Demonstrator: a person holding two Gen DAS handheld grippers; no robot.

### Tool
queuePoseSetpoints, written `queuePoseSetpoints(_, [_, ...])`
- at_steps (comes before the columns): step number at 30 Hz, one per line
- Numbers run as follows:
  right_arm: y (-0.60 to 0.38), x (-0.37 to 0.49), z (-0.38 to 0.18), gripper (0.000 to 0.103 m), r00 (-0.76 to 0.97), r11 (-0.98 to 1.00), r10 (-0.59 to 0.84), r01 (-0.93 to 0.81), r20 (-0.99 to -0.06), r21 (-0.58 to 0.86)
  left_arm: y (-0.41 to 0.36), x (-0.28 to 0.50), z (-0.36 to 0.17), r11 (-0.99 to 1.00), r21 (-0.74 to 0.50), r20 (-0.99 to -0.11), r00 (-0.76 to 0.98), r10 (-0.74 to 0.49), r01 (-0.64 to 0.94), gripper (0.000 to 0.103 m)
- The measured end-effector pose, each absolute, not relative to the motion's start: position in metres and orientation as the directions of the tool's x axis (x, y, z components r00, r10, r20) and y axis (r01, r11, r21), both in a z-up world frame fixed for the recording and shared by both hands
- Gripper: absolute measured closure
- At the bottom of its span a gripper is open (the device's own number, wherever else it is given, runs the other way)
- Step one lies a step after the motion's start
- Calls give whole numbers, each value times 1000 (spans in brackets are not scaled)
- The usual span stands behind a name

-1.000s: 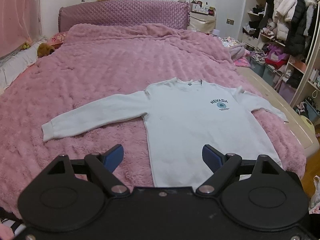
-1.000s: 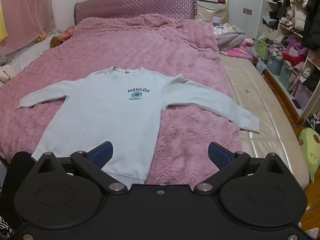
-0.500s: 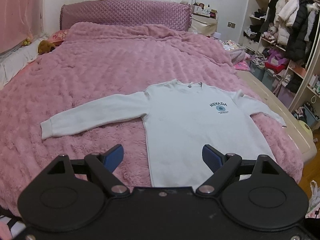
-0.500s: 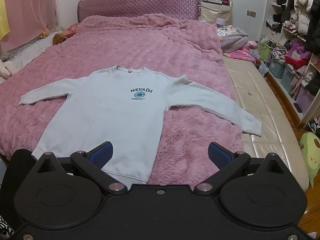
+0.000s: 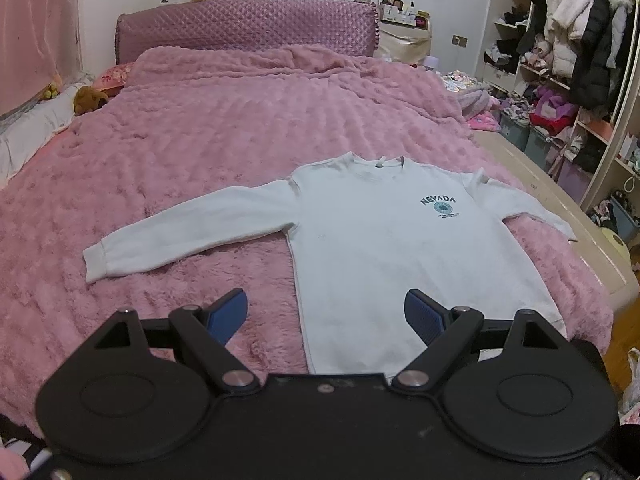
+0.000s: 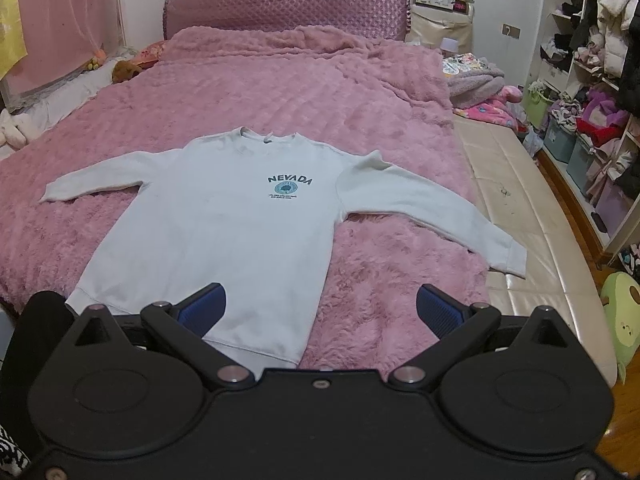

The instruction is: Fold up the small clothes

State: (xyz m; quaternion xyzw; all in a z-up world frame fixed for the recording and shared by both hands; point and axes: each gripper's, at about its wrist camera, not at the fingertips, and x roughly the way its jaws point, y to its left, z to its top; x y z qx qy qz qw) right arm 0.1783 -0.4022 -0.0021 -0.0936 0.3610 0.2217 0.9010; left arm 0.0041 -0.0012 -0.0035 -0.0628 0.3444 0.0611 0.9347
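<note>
Blue-padded fingers of the left hand-held gripper (image 5: 326, 316) stand spread wide with nothing between them, raised above the near edge of the bed; its left pad (image 5: 229, 315) shows over the pink blanket and its right pad (image 5: 423, 315) over the lower body of the sweatshirt. The right hand-held gripper (image 6: 320, 310) is likewise spread wide and holds nothing, its left pad (image 6: 202, 312) over the sweatshirt's hem and its right pad (image 6: 438, 310) over bare blanket.

Just beyond both lies the sweatshirt (image 6: 224, 232), pale and long-sleeved, spread flat and front-up on the fluffy pink blanket (image 6: 300, 92), hem toward the cameras and round neckline toward the headboard. Its chest bears "NEVADA" in dark arched letters above a small round teal emblem and lines of print too small to read. The hem is ribbed and lies close to the near edge of the bed. Both sleeves stretch out sideways, angled slightly toward the hem: the left sleeve (image 5: 188, 228) ends in a ribbed cuff resting on the blanket, while the cuff of the right sleeve (image 6: 432, 212) reaches past the blanket's edge onto the cream padded border of the bed (image 6: 520, 200). The fabric is mostly smooth, with a small fold at the right shoulder.

Farther off, a quilted purple headboard (image 6: 288, 8) closes the bed.
</note>
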Motion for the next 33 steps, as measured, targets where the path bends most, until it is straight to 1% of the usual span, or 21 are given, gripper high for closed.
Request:
queuePoseSetpoints(6, [-402,177,-2,3,640,883,333,-469,-693,-9,1,5,-4,983,-94,-649,758,60,-158,15])
queuePoseSetpoints(17, [-403,174,-3,3,642,882,338,-471,-689,-6,-4,2,-6,986,-64,-648,758,78,-156,15])
queuePoseSetpoints(23, [-403,175,-4,3,641,884,333,-468,-691,-7,1,-1,-3,979,-99,-628,774,75,-176,15])
queuePoseSetpoints(27, [-403,175,-4,3,643,884,329,-467,-692,-13,-1,-2,-3,981,-75,-628,773,91,-176,15])
queuePoseSetpoints(33, [-403,175,-5,3,644,883,330,-469,-690,-14,0,-5,-4,984,-77,-624,777,80,-163,15])
